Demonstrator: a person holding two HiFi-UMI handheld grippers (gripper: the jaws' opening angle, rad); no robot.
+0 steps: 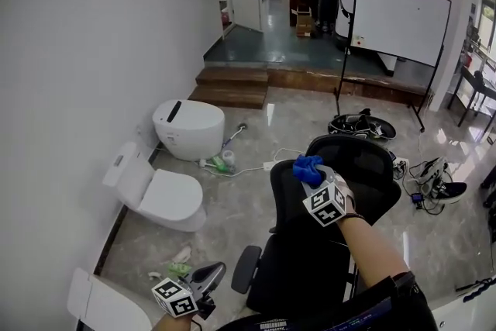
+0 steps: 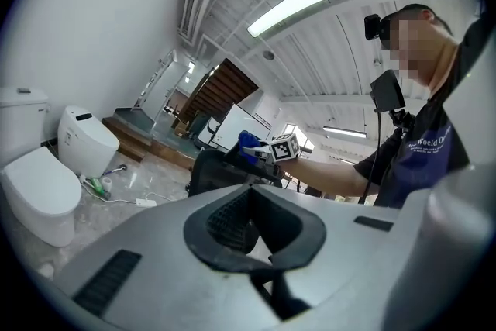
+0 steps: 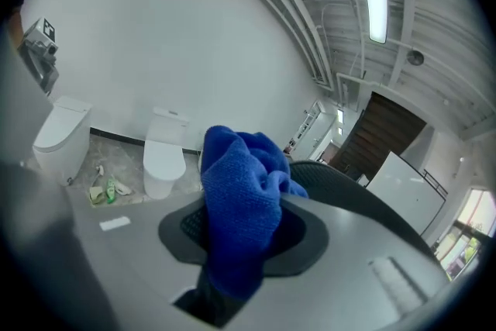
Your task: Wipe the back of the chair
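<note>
Reaching up and to the left from the lower right of the head view, the bare right forearm (image 1: 373,243) comes out of a dark sleeve (image 1: 387,298) and carries the right gripper (image 1: 316,181) to the top of the black mesh office chair (image 1: 364,167); the gripper's marker cube faces up toward the camera. Its jaws are clamped on a bunched blue microfibre cloth (image 1: 307,167), which in the right gripper view fills the gap between them and spills over the front; the cloth sits at the upper left rim of the backrest as the head view shows it, though contact with the mesh cannot be judged. The left gripper (image 1: 211,273) hangs low at the bottom left, just beside the chair's armrest (image 1: 246,267) and over the glossy floor (image 1: 248,198), tilted up and to the right; its jaws are pressed together with nothing between them, and its own view looks across at the chair and the other gripper. Two white toilets (image 1: 167,198) stand along the wall on the left; a whiteboard (image 1: 399,15) on a stand is behind the chair, well apart. White print on the person's dark shirt (image 2: 422,143) begins "World"; the rest cannot be read; the cubes bear only black-and-white square markers.
</note>
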